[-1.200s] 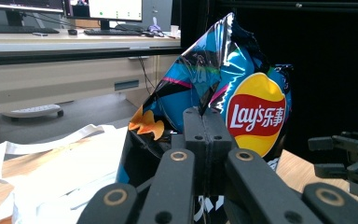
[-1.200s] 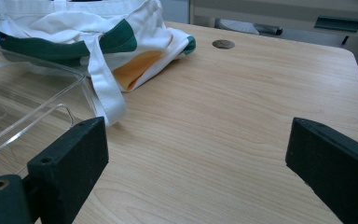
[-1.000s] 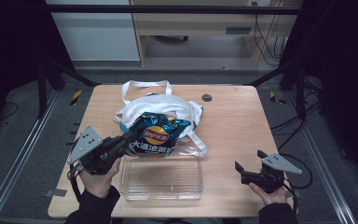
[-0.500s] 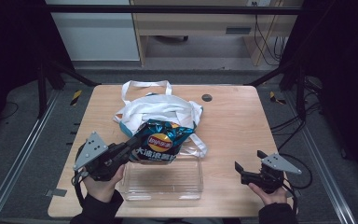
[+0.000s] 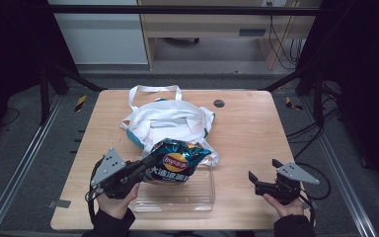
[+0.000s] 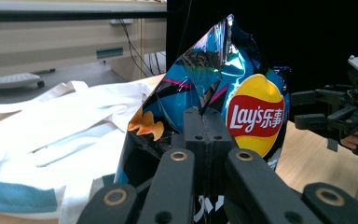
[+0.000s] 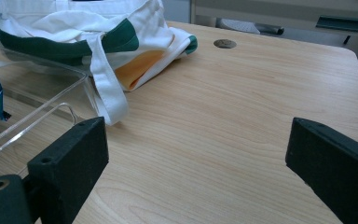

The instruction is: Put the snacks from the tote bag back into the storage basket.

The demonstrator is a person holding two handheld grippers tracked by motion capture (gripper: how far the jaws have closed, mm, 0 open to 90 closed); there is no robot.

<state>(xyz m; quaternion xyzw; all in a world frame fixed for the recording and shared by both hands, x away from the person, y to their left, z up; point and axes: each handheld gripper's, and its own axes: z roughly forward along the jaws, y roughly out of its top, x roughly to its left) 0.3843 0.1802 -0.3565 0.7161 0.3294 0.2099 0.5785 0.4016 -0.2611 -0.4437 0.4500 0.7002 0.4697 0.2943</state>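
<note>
The left tongs (image 5: 145,168) were clamped tight on the lower edge of the crisp bag (image 5: 175,165), jaws pressed together with the foil pinched between them, as the left gripper view showed up close (image 6: 205,135). The blue crisp bag (image 6: 223,93) hung lifted over the far left part of the clear plastic tray (image 5: 197,200), which sat at the near edge of the worktop (image 5: 256,128). Just behind it lay the white cloth bag (image 5: 168,118), crumpled, its handles spread toward the far side, green trim and an orange patch showing in the right gripper view (image 7: 121,42). Over on the right, the right tongs (image 5: 253,180) rested low near the worktop's near right corner, jaws spread wide and holding nothing, well apart from the tray. A small dark round inset (image 5: 219,103) sat in the worktop beyond the cloth bag.
</note>
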